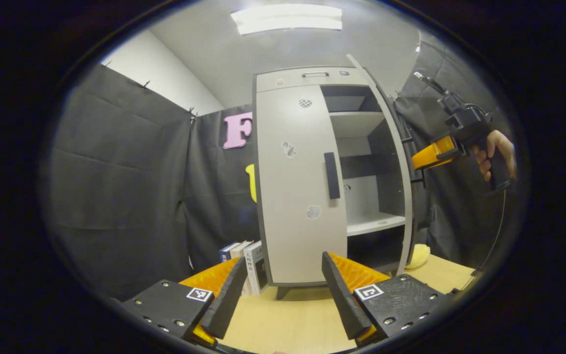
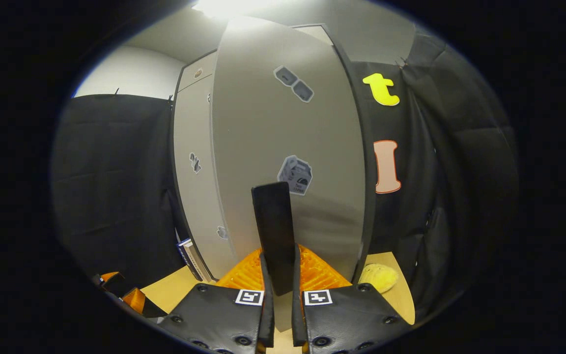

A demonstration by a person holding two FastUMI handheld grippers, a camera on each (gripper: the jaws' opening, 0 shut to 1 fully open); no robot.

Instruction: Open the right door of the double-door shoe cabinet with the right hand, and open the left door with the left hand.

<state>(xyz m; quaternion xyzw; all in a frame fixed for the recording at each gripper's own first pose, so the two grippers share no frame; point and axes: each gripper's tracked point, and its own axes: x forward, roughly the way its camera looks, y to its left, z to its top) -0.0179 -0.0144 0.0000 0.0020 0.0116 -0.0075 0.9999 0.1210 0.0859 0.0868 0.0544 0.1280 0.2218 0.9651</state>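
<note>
On the table [image 1: 283,324] the shoe cabinet's right door [image 2: 288,147] is swung open, the right claw [image 2: 279,300] clamped on its upright handle [image 2: 274,236], while the left claw [image 1: 283,295], fingers apart, faces the closed left door's vertical handle [image 1: 331,175], straight ahead and higher.

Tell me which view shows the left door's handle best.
The left gripper view: the left door's handle faces the camera, unobstructed, beyond the open left gripper. In the right gripper view, the swung-out right door covers it; the left door shows as a sliver.
</note>
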